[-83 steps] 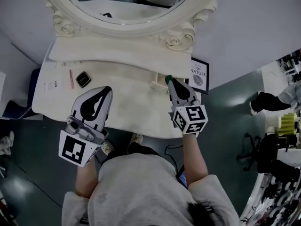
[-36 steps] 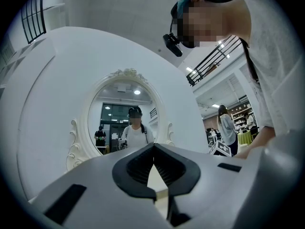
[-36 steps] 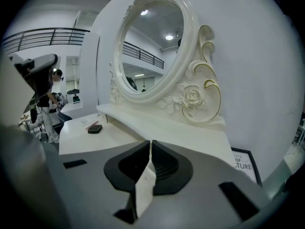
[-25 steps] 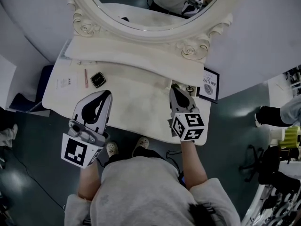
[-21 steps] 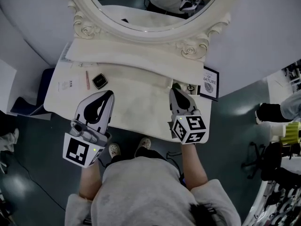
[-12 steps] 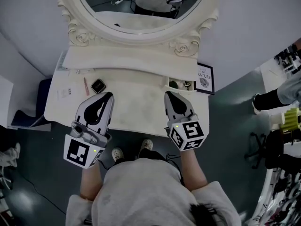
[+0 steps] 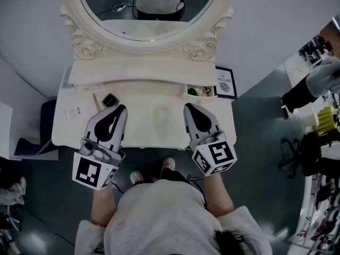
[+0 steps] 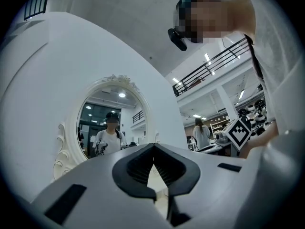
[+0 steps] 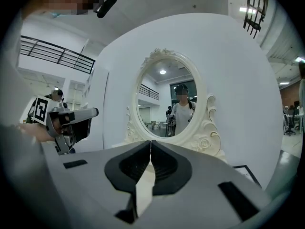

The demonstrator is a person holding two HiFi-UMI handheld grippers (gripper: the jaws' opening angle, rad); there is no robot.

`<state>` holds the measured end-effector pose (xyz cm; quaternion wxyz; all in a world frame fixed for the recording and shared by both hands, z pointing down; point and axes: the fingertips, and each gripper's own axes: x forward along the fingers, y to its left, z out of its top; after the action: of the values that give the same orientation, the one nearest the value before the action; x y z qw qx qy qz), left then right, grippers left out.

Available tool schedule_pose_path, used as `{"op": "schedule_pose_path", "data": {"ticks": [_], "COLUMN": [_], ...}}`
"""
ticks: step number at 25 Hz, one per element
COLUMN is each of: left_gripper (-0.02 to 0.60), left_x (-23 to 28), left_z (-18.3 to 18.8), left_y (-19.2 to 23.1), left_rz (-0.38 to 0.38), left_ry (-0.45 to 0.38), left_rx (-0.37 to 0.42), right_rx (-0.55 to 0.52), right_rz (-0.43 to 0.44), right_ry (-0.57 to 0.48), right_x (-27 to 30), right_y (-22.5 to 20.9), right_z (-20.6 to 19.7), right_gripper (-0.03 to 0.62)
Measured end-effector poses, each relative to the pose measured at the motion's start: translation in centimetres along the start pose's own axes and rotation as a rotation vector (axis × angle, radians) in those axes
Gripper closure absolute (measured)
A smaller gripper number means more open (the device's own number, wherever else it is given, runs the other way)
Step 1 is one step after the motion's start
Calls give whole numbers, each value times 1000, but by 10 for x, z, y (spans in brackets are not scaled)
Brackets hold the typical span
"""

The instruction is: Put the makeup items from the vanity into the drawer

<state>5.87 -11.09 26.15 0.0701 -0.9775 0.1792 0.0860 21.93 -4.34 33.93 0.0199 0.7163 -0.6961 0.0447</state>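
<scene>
You hold 2 grippers over the front of the vanity (image 7: 154, 118): the left gripper (image 7: 121, 109) and the right gripper (image 7: 187, 108), each with its jaws pressed together on nothing. Lying out at the left are 1 black compact (image 7: 110, 100) just beyond the left tips, 1 pink stick (image 7: 96, 101) beside it and 1 white card (image 7: 71, 112). The open drawer (image 7: 199, 96) at right rear holds 1 green item (image 7: 192, 92) and 1 dark thing too small to name, with 1 oval mirror (image 7: 149, 9) behind and 1 framed print (image 7: 225, 82) just right of it.
</scene>
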Motion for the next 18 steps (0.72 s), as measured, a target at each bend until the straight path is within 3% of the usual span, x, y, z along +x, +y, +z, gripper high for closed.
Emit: {"op": "schedule_pose_path", "data": {"ticks": [18], "left_gripper": [566], "left_x": [-46], "left_z": [20], "left_y": [-2], "left_rz": [-75], "left_ry": [-24], "left_rx": [4], "right_rx": [-33], "right_rz": [-56], "right_ry": [-128], "right_x": [-46], "right_y": [56], "right_z": [35], "right_gripper": [571]}}
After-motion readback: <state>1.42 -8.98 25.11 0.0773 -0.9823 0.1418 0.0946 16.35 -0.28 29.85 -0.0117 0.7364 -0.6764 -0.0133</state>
